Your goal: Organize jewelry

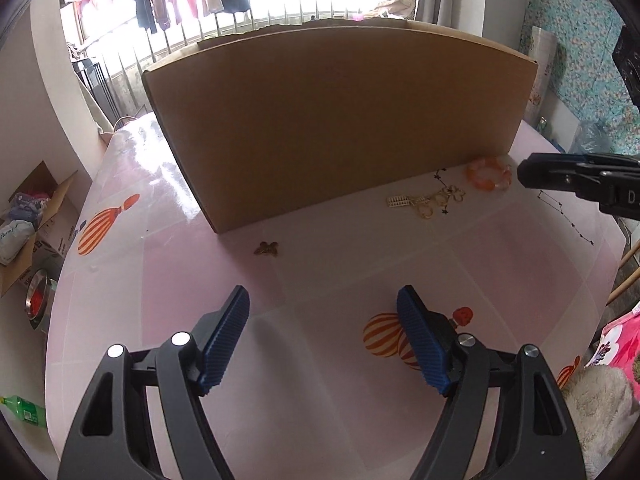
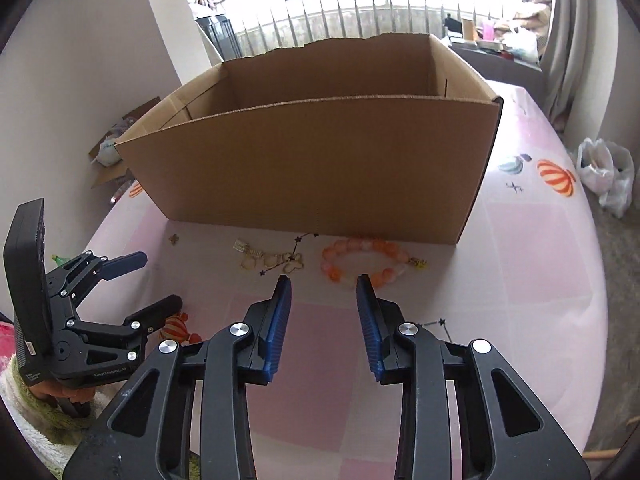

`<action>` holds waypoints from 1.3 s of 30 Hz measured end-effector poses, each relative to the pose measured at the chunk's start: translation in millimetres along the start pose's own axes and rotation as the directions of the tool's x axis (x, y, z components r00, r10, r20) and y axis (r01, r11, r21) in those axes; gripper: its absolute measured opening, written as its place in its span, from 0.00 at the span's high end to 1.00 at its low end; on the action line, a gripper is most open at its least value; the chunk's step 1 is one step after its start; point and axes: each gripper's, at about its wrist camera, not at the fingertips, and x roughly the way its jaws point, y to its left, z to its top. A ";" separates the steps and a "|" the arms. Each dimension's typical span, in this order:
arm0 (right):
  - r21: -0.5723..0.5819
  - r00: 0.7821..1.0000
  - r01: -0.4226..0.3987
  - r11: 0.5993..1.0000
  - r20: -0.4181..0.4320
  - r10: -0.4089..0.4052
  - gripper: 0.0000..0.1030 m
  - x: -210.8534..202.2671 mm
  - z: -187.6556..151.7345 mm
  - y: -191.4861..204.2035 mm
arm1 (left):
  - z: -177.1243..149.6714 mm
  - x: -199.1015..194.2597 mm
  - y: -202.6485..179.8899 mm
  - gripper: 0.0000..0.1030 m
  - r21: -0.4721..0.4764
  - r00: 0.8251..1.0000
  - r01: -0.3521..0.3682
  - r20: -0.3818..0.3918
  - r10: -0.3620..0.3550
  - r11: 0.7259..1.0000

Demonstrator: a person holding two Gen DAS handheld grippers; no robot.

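A large open cardboard box (image 2: 320,164) stands on the pink tablecloth (image 2: 532,248). In front of it lie an orange and white bead bracelet (image 2: 366,260), a tangle of gold pieces (image 2: 272,259) with a small gold comb-like clip (image 2: 240,245), and a small gold butterfly charm (image 1: 267,249). My right gripper (image 2: 325,280) is open just short of the bracelet, nothing between its blue pads. My left gripper (image 1: 322,300) is open over bare cloth, the butterfly charm ahead to its left. The bracelet (image 1: 489,174) and gold tangle (image 1: 436,200) lie far right in the left wrist view.
The box (image 1: 340,128) blocks the far half of the table. The table edge curves on the right, with a white plastic bag (image 2: 606,176) on the floor beyond. On the left floor are a carton of clutter (image 1: 28,224) and a green bottle (image 1: 24,410).
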 end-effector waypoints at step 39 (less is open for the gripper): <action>-0.116 0.995 0.086 0.990 0.055 -0.080 0.08 -50.4 -19.5 11.7 | 4.0 5.5 10.3 0.05 -0.083 0.998 0.000 -0.059 -0.005 0.997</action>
